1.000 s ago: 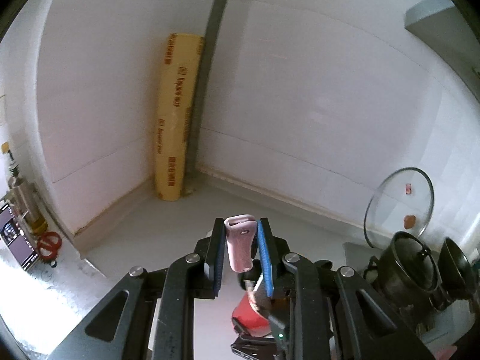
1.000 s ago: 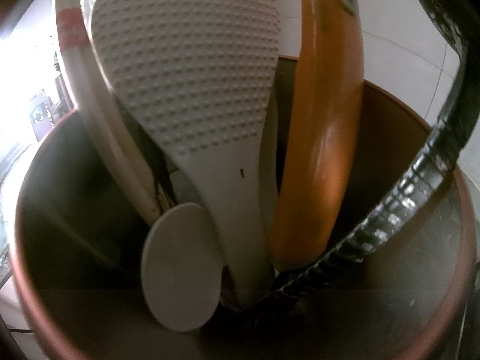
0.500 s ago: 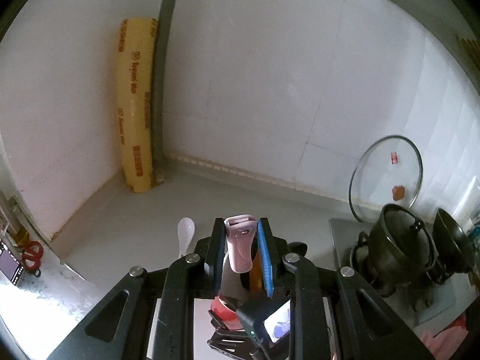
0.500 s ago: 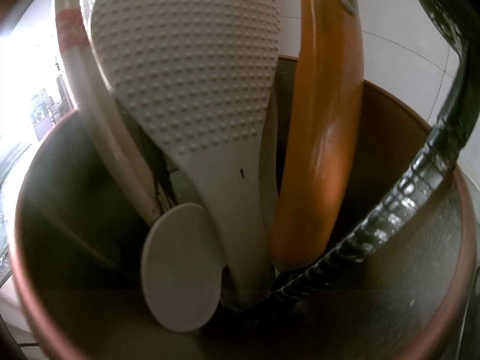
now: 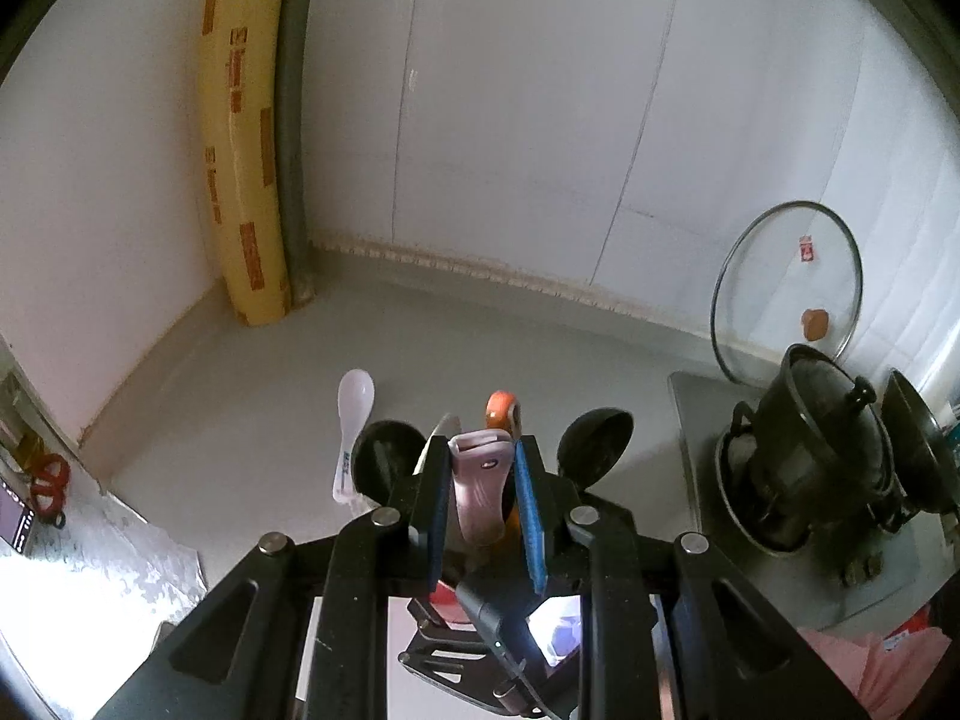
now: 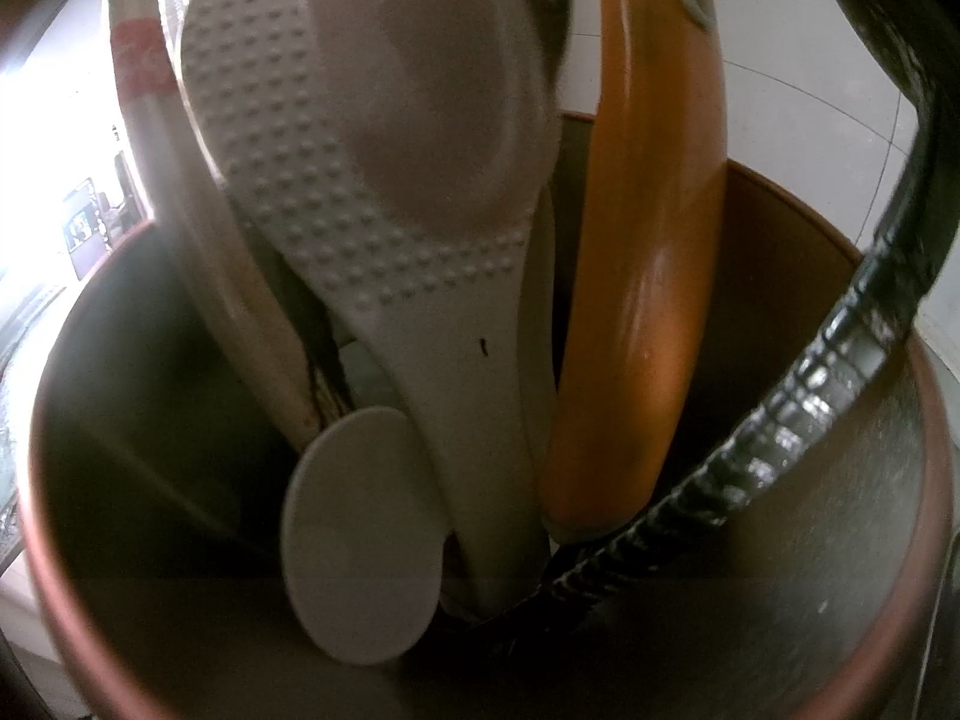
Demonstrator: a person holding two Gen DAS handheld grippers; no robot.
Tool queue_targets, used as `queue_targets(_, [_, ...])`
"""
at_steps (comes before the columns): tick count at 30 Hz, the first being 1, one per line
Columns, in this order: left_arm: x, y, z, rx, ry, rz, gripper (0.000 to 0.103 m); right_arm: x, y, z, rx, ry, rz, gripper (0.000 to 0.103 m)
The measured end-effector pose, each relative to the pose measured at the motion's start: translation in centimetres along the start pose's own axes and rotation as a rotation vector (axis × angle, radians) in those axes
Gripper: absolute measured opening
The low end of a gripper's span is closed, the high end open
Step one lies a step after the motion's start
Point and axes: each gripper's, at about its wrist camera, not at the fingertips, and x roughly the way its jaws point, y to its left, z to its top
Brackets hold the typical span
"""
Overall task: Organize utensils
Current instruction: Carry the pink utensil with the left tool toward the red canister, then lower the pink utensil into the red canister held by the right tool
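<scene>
The left gripper (image 5: 480, 516) has its jaws clamped on a pale pink plastic utensil handle (image 5: 478, 489), held upright above the pale grey worktop (image 5: 420, 348) and over a cluster of utensil heads: a white plastic spoon (image 5: 354, 426) with small blue print too small to read, two black ladles (image 5: 594, 438) and an orange-tipped handle (image 5: 501, 409). In the corner leans a yellow roll (image 5: 243, 144) with red lettering that is not legible. A glass pot lid (image 5: 786, 294) bearing a small red sticker stands against the wall behind a black pot (image 5: 810, 450). The right gripper is not visible in its own view, which looks into a brown round utensil holder (image 6: 840, 540) holding a white dimpled rice paddle (image 6: 360, 210), an orange handle (image 6: 648, 276) and a black ribbed handle (image 6: 810, 396); its jaws are together.
</scene>
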Motion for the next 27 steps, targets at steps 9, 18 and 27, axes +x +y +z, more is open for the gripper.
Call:
queue_targets(9, [1.5, 0.3, -0.5, 0.005, 0.05, 0.013, 0.022, 0.1, 0.0, 0.0, 0.002, 0.0, -0.001, 0.09])
queue_targets(18, [2.6, 0.3, -0.9, 0.008, 0.091, 0.014, 0.023, 0.0, 0.1, 0.0, 0.002, -0.001, -0.001, 0.09])
queue_targets(27, [3.2, 0.6, -1.2, 0.002, 0.117, 0.03, 0.023, -0.8, 0.1, -0.4, 0.003, -0.001, -0.002, 0.09])
